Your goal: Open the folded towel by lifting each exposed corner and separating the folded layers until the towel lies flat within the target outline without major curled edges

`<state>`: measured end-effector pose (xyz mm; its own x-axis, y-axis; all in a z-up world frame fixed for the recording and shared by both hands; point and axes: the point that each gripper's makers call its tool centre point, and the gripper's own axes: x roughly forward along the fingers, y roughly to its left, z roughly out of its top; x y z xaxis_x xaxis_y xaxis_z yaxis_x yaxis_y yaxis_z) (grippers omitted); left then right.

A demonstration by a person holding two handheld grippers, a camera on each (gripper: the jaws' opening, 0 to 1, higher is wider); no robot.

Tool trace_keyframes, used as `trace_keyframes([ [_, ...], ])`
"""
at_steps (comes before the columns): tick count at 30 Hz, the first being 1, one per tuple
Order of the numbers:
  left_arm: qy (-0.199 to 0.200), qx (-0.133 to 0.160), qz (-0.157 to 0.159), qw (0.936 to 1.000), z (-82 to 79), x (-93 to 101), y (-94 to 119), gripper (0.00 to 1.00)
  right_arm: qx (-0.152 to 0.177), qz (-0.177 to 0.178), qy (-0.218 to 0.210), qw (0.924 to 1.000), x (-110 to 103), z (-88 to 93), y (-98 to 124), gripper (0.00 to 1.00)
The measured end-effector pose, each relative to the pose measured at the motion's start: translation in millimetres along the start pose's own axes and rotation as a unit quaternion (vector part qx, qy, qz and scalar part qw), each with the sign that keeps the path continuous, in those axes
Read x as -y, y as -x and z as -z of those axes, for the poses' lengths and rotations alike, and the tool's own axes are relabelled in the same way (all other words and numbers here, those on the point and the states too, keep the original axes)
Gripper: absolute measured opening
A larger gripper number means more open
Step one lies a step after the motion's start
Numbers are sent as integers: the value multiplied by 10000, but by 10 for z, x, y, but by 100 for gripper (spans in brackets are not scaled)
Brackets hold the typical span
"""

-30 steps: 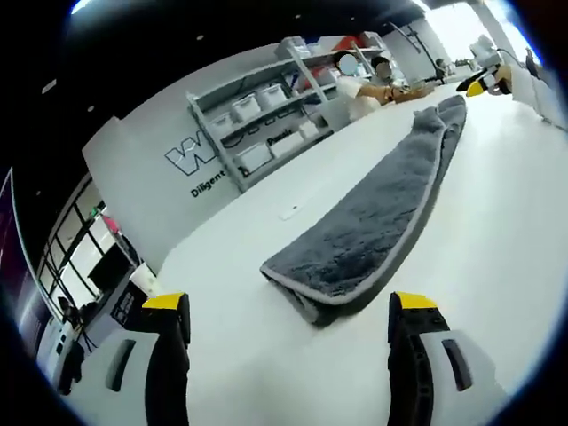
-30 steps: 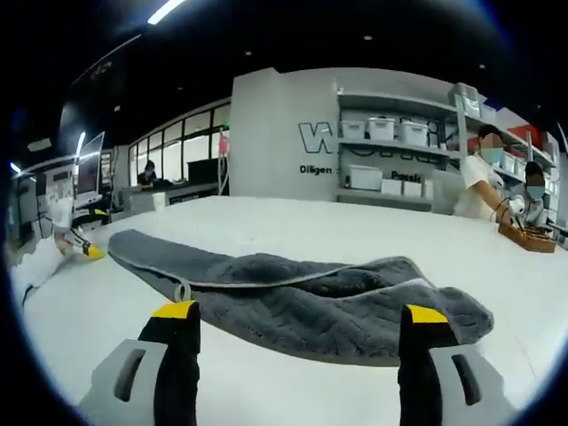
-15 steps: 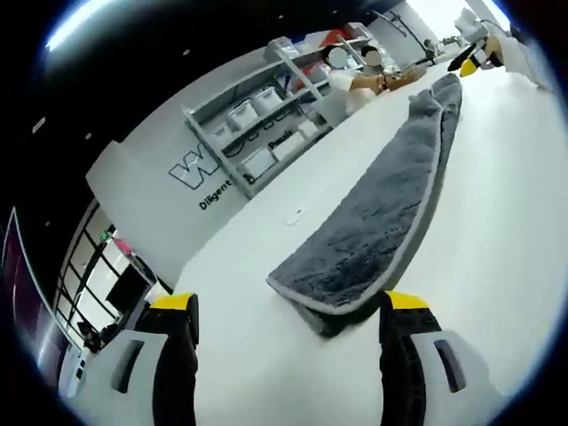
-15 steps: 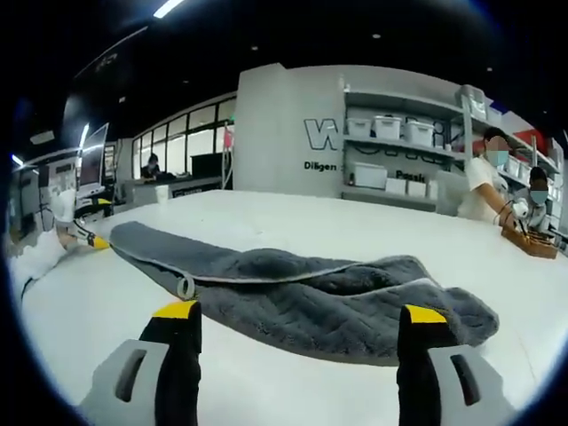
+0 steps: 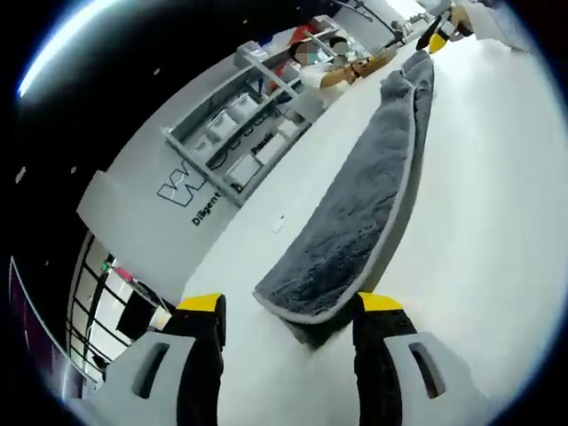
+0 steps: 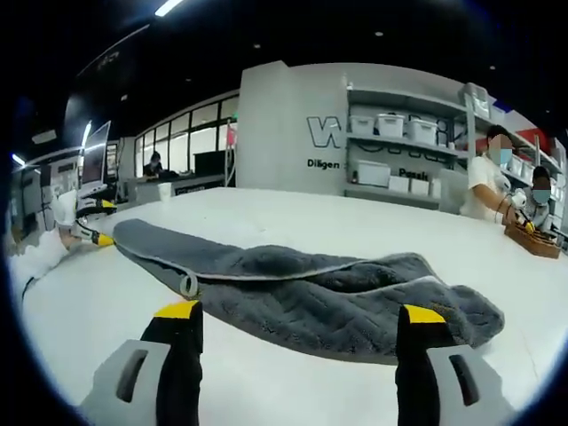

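While the left tool (image 5: 288, 311) hangs with its jaws apart and empty, the folded grey towel (image 5: 359, 209) stretches away along the white surface (image 5: 484, 222), its near end just past the jaw tips. In the right gripper view, the right tool (image 6: 297, 315) gapes wide, holding nothing, just before the towel's (image 6: 302, 288) rumpled long side.
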<state>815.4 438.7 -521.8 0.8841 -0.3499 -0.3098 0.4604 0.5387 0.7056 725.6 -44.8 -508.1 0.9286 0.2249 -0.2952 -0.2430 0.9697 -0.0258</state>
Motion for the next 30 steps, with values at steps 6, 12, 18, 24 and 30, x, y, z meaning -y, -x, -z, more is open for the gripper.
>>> trace_keyframes([
  [6, -36, 214, 288, 9993, -67, 82, 16, 29, -25, -7, 1, 10000, -36, 22, 1, 89],
  [12, -192, 306, 486, 9982, -103, 160, 17, 18, -59, -18, -1, 10000, -64, 46, -6, 89],
  [18, -218, 340, 642, 9971, -113, 213, 13, 9, -92, -32, 4, 10000, -79, 66, -16, 88],
  [24, -184, 386, 675, 9968, -131, 217, 30, 3, -96, -41, 1, 9999, -55, 63, -32, 87],
  [30, -135, 421, 669, 9968, -149, 194, 58, 2, -76, -38, -3, 10000, -40, 52, -31, 87],
])
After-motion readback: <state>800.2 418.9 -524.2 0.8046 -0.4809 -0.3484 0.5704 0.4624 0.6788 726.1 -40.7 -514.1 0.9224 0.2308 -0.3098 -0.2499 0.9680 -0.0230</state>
